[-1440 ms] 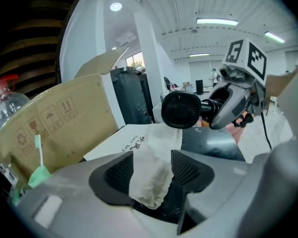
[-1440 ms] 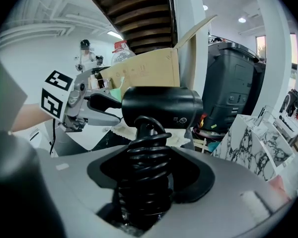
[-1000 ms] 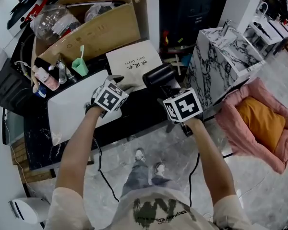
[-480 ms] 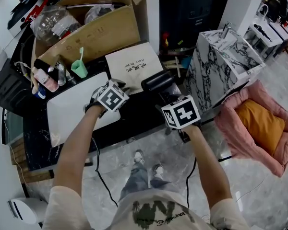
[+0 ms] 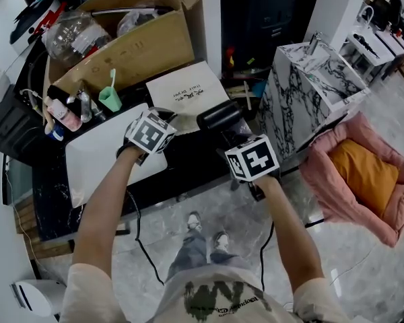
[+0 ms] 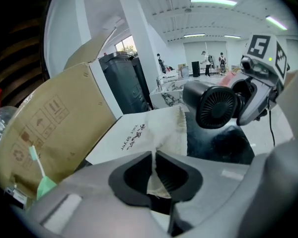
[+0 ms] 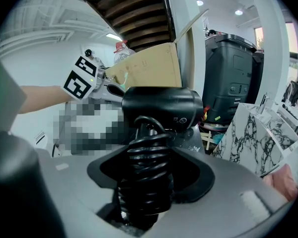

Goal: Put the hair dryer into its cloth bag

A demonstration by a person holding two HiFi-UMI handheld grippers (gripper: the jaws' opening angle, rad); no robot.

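**Bag pinched on the left, dryer gripped on the right**

Closest to us, the left claw (image 6: 154, 158) is closing. Only a sliver of gap remains, and a fold of the cloth bag (image 6: 144, 133) is pinched between its pads. The claw's grey body hides the rest of that near edge.

The right claw (image 7: 146, 180) stands wide but is clamped on the handle of the hair dryer (image 7: 161, 105). We cannot see the handle itself, because the coiled black cord (image 7: 145, 157) is wound round it and fills the jaws.

From the head view, both claws' tips are covered by the grippers' own bodies, so we read the grips from the gripper views alone.

The dryer is held above the dark desk (image 5: 188, 163). Its barrel is just right of the bag, and we cannot tell whether the two touch. The bag lies flat on the desk with its printed face up and its far edge by the cardboard box (image 5: 121, 46). The box's flaps are cut off at the top of the frame.

A white board (image 5: 97, 153) lies left of the bag, and a green toothbrush cup (image 5: 110, 96) stands beyond it.

Farther right are a marble-patterned cabinet (image 5: 310, 79) and a pink pet bed (image 5: 363, 173) on the floor, clipped by the frame edge.
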